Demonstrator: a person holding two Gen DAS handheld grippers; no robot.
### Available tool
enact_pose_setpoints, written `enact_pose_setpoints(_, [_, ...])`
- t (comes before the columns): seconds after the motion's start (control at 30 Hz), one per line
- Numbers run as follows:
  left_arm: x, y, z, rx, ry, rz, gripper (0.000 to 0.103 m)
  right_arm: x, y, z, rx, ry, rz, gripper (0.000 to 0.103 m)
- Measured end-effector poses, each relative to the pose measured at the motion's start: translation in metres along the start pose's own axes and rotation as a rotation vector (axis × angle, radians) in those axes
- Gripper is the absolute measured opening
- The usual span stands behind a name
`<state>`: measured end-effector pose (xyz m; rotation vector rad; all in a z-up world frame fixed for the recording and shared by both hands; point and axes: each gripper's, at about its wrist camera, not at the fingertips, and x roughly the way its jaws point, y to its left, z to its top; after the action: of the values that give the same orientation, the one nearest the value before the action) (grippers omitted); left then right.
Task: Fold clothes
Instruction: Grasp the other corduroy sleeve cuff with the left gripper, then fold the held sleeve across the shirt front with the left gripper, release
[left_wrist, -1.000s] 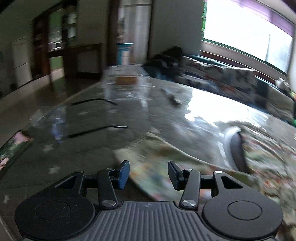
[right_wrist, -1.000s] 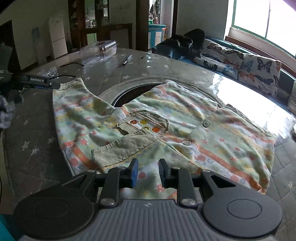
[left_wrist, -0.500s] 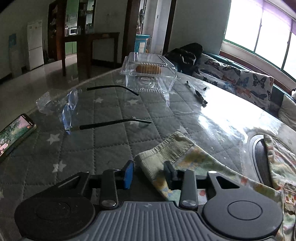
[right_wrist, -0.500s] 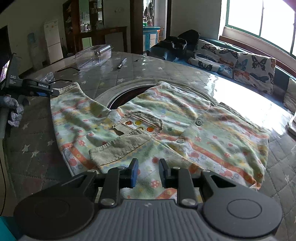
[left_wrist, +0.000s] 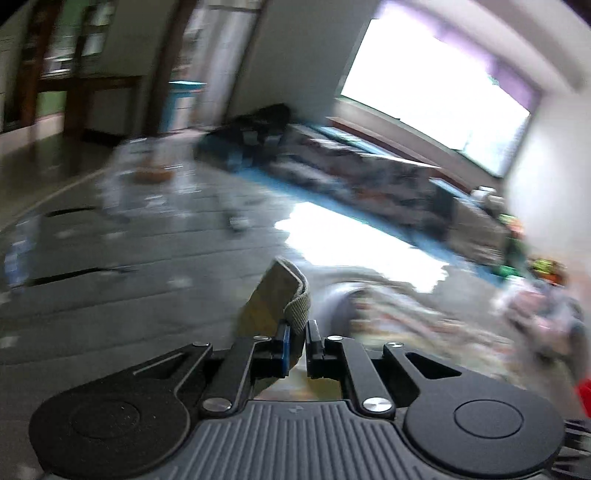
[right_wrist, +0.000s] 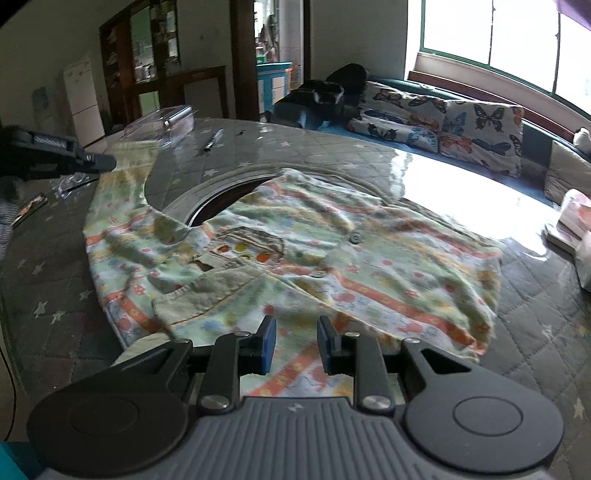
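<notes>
— Which way does the shirt (right_wrist: 295, 258) lie?
— Flat on the bench (right_wrist: 55, 295), long axis left to right. Its left sleeve (right_wrist: 122, 173) is lifted; the left gripper (left_wrist: 296, 341) has its fingers pinching the ribbed cuff (left_wrist: 297, 306).
— And the right gripper (right_wrist: 295, 345)?
— Fingers spread over the near hem, gripping nothing.
— Anything unclear?
— The left view is blurred. A clear box (right_wrist: 166, 123) and pen (right_wrist: 213, 140) sit behind; cushions (right_wrist: 443, 125) beyond.

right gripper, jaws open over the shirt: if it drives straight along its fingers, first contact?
Likely the patterned shirt itself: the right gripper points low across it, toward the ribbed cuff and pocket. Depth under the fisheye is unclear, so the contact point is a guess.
</notes>
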<state>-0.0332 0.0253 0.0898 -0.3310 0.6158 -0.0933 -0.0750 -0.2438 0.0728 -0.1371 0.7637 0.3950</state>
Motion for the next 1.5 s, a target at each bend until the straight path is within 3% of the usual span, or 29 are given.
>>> enact_pose_setpoints(0.3, [0.005,-0.108,-0.015,0.125,0.082,-0.326,0.008,-0.024,-0.035,-0.012,0.091,-0.042,-0.073,0.024])
enact_pose_setpoints(0.4, [0.012,-0.131,-0.03,0.166,0.125,-0.403,0.008,-0.032,-0.048,-0.018,0.126,-0.05,-0.102,0.024])
enact_pose_setpoints(0.5, [0.022,-0.147,-0.045,0.211,0.175,-0.451,0.008,-0.036,-0.058,-0.022,0.154,-0.052,-0.126,0.024])
enact_pose_setpoints(0.77, [0.037,-0.163,-0.09,0.308,0.302,-0.475,0.013,-0.036,-0.068,-0.024,0.194,-0.054,-0.141,0.024])
enact_pose_setpoints(0.83, [0.038,-0.162,-0.096,0.323,0.32,-0.477,0.015,-0.034,-0.066,-0.023,0.194,-0.053,-0.128,0.024])
enact_pose_setpoints(0.93, [0.037,-0.157,-0.099,0.33,0.336,-0.472,0.028,-0.028,-0.06,-0.019,0.182,-0.045,-0.1,0.024])
enact_pose_setpoints(1.07, [0.025,-0.137,-0.087,0.316,0.295,-0.455,0.043,-0.022,-0.05,-0.014,0.173,-0.043,-0.057,0.024])
enact_pose_setpoints(1.37, [0.027,-0.069,-0.047,0.259,0.164,-0.21,0.041,0.012,-0.042,-0.013,0.2,0.024,-0.02,0.024])
enact_pose_setpoints(1.5, [0.032,-0.042,-0.039,0.24,0.146,-0.125,0.04,0.017,-0.043,-0.016,0.224,0.042,-0.004,0.024])
